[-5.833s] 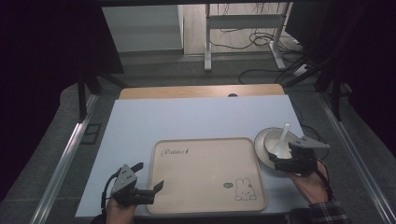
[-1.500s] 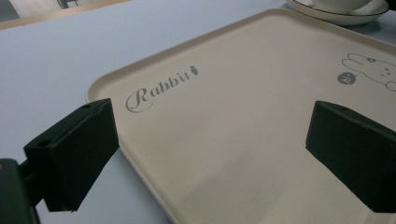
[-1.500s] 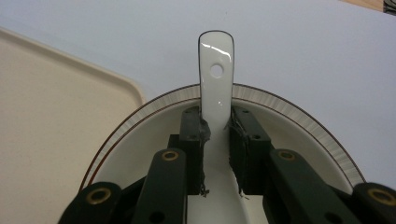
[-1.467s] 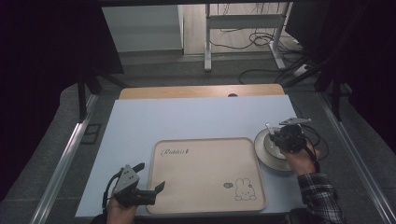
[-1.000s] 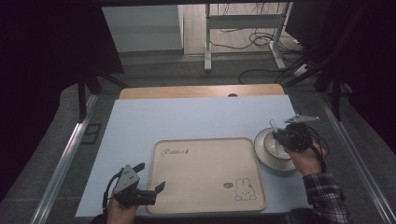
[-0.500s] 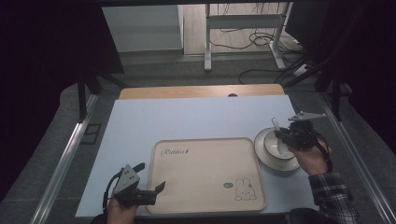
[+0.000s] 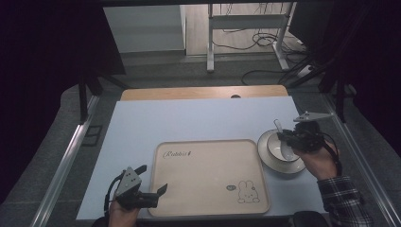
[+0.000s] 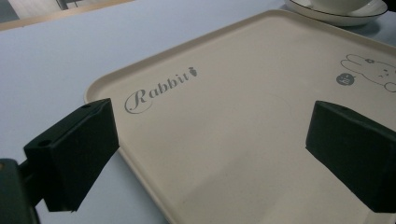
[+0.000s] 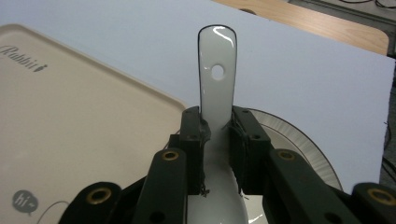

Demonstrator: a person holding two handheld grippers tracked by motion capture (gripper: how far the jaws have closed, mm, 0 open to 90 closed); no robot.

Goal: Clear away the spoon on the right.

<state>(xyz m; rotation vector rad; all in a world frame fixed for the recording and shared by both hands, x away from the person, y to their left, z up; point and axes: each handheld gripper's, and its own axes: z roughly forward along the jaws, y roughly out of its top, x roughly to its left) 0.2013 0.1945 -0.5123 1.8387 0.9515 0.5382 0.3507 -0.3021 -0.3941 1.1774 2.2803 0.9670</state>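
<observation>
A white ceramic spoon (image 9: 216, 74) stands handle-up between the jaws of my right gripper (image 9: 217, 135), which is shut on its neck. In the high view this right gripper (image 7: 289, 137) hangs over a white bowl (image 7: 279, 150) on a white plate (image 7: 283, 166), with the spoon (image 7: 278, 126) lifted above the bowl. Left of the plate lies a beige tray (image 7: 208, 175) printed with "Rabbit" and a bunny. My left gripper (image 7: 152, 179) rests open at the tray's front left corner. In the left gripper view its jaws (image 8: 210, 149) stand wide over the bare tray (image 8: 233, 116).
The pale blue table top (image 7: 198, 120) ends in a wooden strip (image 7: 203, 92) at the far side. Metal rails run along both sides. Cables and a desk frame lie on the floor beyond. The plate (image 8: 336, 16) sits past the tray's far corner in the left gripper view.
My right gripper has risen a little over the bowl, carrying the spoon up with it. The left gripper has stayed where it was.
</observation>
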